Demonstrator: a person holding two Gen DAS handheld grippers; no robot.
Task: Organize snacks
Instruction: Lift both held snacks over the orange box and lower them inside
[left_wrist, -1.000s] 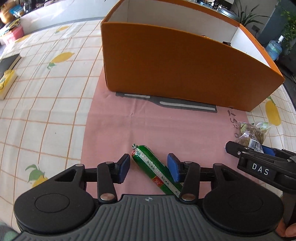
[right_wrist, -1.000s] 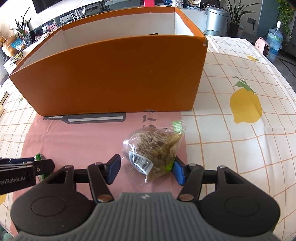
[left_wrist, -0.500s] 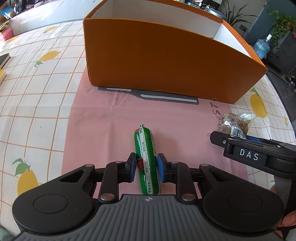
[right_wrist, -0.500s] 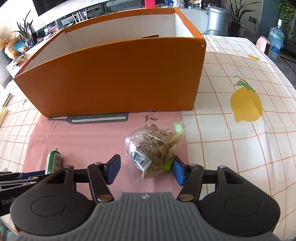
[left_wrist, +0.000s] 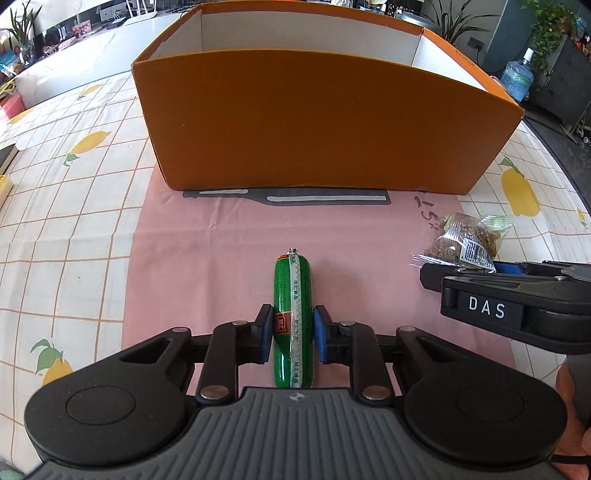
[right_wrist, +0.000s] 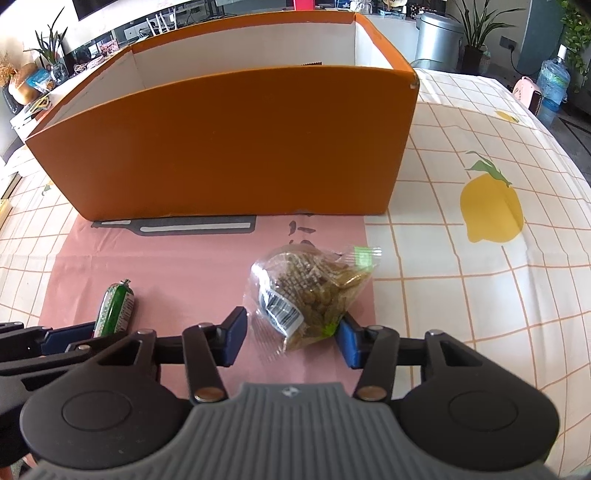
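Observation:
A green sausage stick (left_wrist: 293, 306) lies lengthwise between the blue pads of my left gripper (left_wrist: 293, 334), which is shut on it over the pink mat (left_wrist: 221, 258). It also shows in the right wrist view (right_wrist: 115, 308). A clear bag of brown snack pieces (right_wrist: 310, 291) lies on the mat between the pads of my right gripper (right_wrist: 291, 338), which is open around the bag's near end. The bag also shows in the left wrist view (left_wrist: 467, 242). The big orange box (left_wrist: 325, 122) stands open-topped just behind the mat.
The table has a white cloth with orange grid lines and lemon prints (right_wrist: 491, 206). A grey printed strip (left_wrist: 288, 195) lies on the mat at the box's foot. A book (left_wrist: 5, 158) lies at the far left. A water jug (left_wrist: 517, 79) stands beyond the table.
My left gripper closed on the green sausage stick, which turned to lie straight between the pads. The right gripper stayed open around the snack bag.

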